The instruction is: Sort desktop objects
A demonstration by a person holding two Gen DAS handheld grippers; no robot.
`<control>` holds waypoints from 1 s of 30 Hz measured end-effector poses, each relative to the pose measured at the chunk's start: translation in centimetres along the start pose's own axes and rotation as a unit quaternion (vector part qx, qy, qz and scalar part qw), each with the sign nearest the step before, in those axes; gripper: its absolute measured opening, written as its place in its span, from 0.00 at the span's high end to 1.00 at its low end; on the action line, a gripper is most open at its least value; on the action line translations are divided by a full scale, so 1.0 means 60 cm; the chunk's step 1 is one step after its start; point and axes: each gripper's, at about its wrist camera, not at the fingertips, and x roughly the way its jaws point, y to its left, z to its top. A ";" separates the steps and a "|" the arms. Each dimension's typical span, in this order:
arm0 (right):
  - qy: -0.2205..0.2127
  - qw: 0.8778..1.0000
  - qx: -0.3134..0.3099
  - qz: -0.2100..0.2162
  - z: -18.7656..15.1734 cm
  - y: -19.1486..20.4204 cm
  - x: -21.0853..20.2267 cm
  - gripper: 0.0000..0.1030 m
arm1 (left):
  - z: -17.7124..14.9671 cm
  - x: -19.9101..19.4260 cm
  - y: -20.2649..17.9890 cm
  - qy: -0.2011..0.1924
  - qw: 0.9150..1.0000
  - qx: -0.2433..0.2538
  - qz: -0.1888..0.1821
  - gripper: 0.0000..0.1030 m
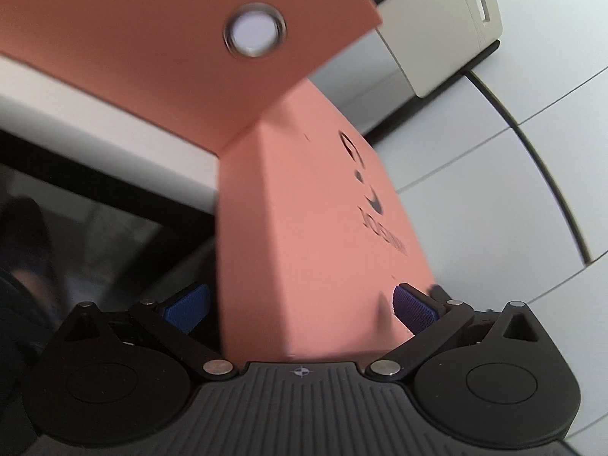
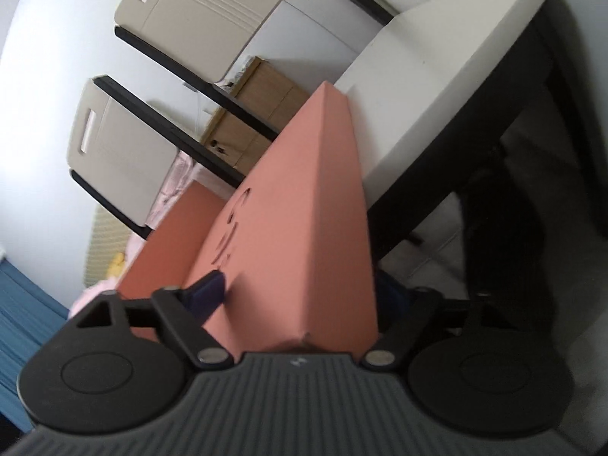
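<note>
A salmon-pink cardboard box (image 1: 304, 235) with dark printed lettering fills the left wrist view. My left gripper (image 1: 300, 309) is shut on it, its blue pads (image 1: 414, 309) pressing both side faces. A pink flap (image 1: 159, 38) with a metal-ringed hole (image 1: 254, 32) stands up beyond it. In the right wrist view my right gripper (image 2: 300, 296) is shut on the same pink box (image 2: 304, 228), held tilted in the air. One blue pad (image 2: 207, 292) shows on the printed face; the other is hidden behind the box.
A white table (image 2: 429, 87) with a black frame lies beyond the box. Beige chair backs (image 2: 197, 11) with slot handles stand by it, one also in the left wrist view (image 1: 440, 22). A wooden cabinet (image 2: 258, 114) is behind. The tiled floor (image 1: 494, 152) is on the right.
</note>
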 end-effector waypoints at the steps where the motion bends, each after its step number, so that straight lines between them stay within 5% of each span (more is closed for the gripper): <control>1: 0.000 1.000 0.002 0.003 0.001 -0.001 -0.001 0.31 | -0.001 0.002 -0.001 0.002 1.000 -0.002 -0.008 0.14; 2: 0.000 1.000 0.002 0.008 0.001 -0.001 -0.003 0.33 | 0.001 0.002 -0.001 0.001 1.000 -0.005 -0.018 0.22; 7: -0.001 1.000 -0.011 0.026 0.007 0.017 -0.030 0.41 | 0.008 -0.019 -0.004 -0.020 0.998 -0.023 -0.050 0.29; 14: -0.026 0.997 -0.068 0.028 0.010 0.098 -0.079 0.43 | 0.011 -0.067 -0.053 -0.053 0.995 0.022 -0.077 0.30; 30: -0.061 0.992 -0.112 0.020 -0.012 0.195 -0.149 0.44 | -0.002 -0.130 -0.061 -0.067 0.990 0.039 -0.119 0.29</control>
